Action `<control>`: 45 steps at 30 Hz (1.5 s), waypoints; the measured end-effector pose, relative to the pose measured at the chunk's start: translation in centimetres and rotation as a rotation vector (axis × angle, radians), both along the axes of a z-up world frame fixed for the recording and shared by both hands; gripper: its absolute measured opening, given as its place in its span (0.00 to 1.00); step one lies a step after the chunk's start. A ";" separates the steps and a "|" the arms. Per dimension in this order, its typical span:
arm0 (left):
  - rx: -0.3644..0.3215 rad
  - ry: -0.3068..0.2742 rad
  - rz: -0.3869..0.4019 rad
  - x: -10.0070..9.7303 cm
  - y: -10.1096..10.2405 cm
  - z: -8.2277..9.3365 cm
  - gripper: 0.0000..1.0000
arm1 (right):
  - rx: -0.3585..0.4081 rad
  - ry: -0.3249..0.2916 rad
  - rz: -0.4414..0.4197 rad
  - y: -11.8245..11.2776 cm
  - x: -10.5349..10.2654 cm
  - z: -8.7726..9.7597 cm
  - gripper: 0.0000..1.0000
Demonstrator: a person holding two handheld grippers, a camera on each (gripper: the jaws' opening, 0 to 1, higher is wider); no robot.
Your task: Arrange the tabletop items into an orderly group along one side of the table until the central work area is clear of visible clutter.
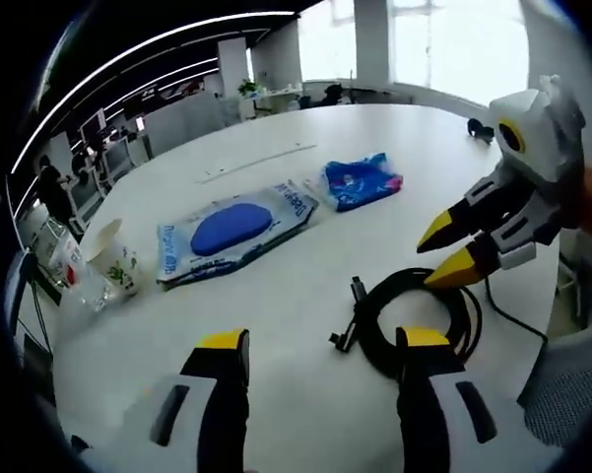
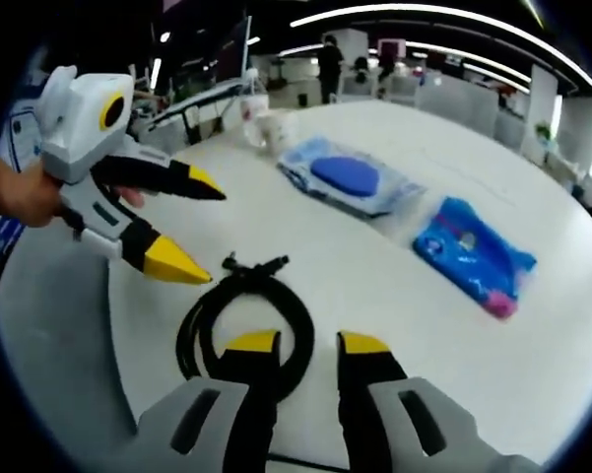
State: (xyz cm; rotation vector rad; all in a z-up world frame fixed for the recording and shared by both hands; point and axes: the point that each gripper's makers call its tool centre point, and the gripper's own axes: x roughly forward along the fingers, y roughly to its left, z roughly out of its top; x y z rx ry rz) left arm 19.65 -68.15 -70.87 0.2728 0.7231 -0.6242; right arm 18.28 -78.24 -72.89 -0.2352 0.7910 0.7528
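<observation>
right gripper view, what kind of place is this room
Probably an open-plan office. Long ceiling light strips run overhead, desks and partitions fill the background where a person stands, and the work happens on a big white meeting-style table.

Well beyond the claw tips, an open office surrounds the white table (image 1: 305, 286): bright windows (image 1: 443, 39) far ahead in the left gripper view, long ceiling light strips (image 2: 443, 30) overhead, desks and chairs (image 1: 108, 148) off to the side, and a standing person (image 2: 330, 64) far beyond the table's end.
</observation>
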 end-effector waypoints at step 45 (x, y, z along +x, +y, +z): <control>0.158 0.104 -0.058 -0.9 0.3 -3.2 0.42 | -0.017 0.136 0.017 3.4 -2.2 -1.6 0.09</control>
